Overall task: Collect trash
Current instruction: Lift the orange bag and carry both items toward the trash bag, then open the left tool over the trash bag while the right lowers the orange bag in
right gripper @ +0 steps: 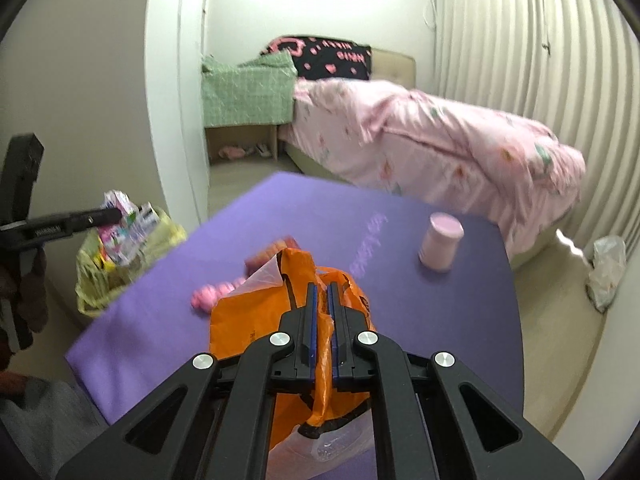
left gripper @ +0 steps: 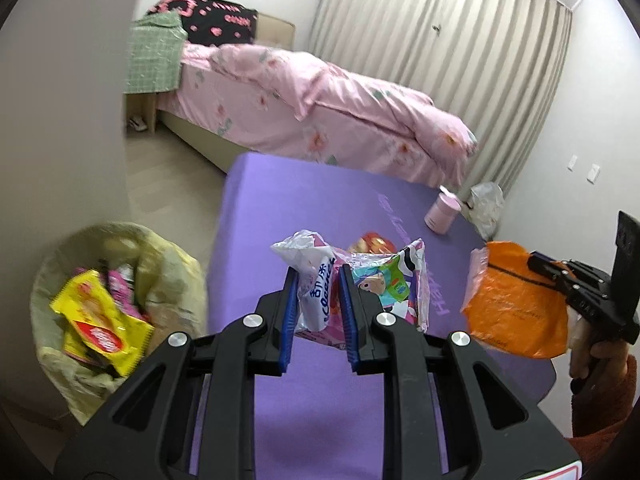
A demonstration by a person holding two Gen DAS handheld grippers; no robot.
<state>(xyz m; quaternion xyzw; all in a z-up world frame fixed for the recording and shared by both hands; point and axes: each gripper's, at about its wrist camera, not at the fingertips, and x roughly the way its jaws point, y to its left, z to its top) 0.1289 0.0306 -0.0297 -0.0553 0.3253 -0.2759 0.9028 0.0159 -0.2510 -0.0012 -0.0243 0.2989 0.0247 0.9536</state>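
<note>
Wrapper (left gripper: 320, 292) between left tongs (left gripper: 318, 280); orange bag (right gripper: 256, 312) between right tongs (right gripper: 322, 288).

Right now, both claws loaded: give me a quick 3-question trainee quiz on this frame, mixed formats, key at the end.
1. True or false: the left claw is shut on a crumpled snack wrapper.
2. Multiple choice: what does the right claw hold? A) the pink cup B) an orange plastic bag C) a yellow packet
3. Fill in: the pink cup stands on the ____ mat, and the lined trash bin sits beside the mat's ____ edge in the left wrist view.

Key: 1 true; 2 B, the orange plastic bag; 3 purple, left.
</note>
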